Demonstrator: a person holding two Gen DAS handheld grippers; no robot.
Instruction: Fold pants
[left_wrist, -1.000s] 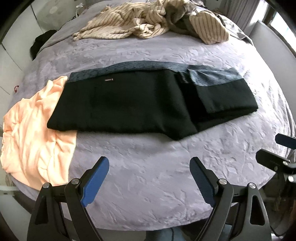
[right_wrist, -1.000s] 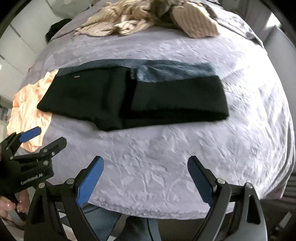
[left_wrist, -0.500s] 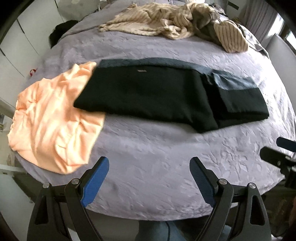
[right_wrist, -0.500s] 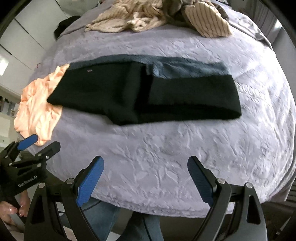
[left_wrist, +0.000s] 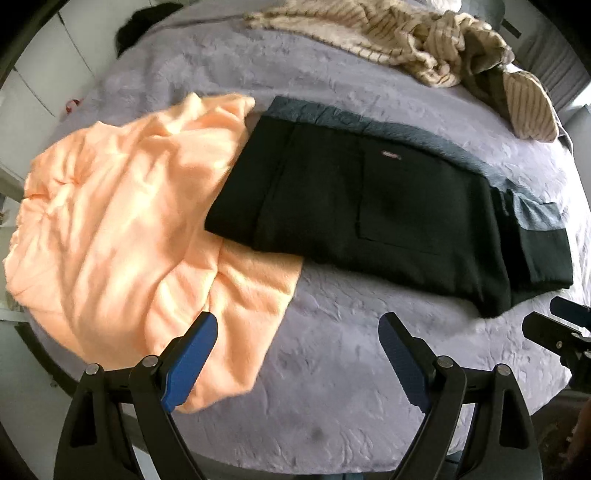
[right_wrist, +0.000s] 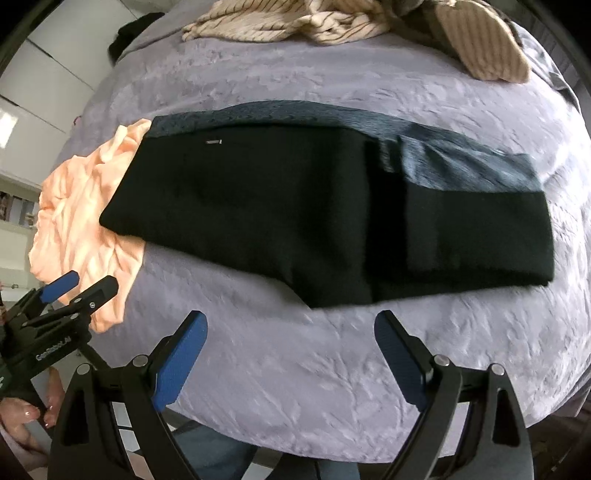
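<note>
The black pants (left_wrist: 369, 206) lie folded lengthwise across the grey bed, with the legs doubled back over the right end; they also show in the right wrist view (right_wrist: 295, 214). A grey-blue lining strip (right_wrist: 461, 162) shows along their far edge. My left gripper (left_wrist: 297, 354) is open and empty, near the bed's front edge, short of the pants. My right gripper (right_wrist: 290, 354) is open and empty, in front of the pants' near edge. Each gripper shows at the edge of the other's view.
A peach garment (left_wrist: 122, 236) lies crumpled at the left, its edge under the pants' left end. Striped beige clothes (left_wrist: 424, 48) are heaped at the far side of the grey bedspread (left_wrist: 332, 387). White cupboards stand at the left.
Both grippers have moved forward and left toward the bed. The left view has swung left, so the peach garment fills more of it. The pants have not moved.
</note>
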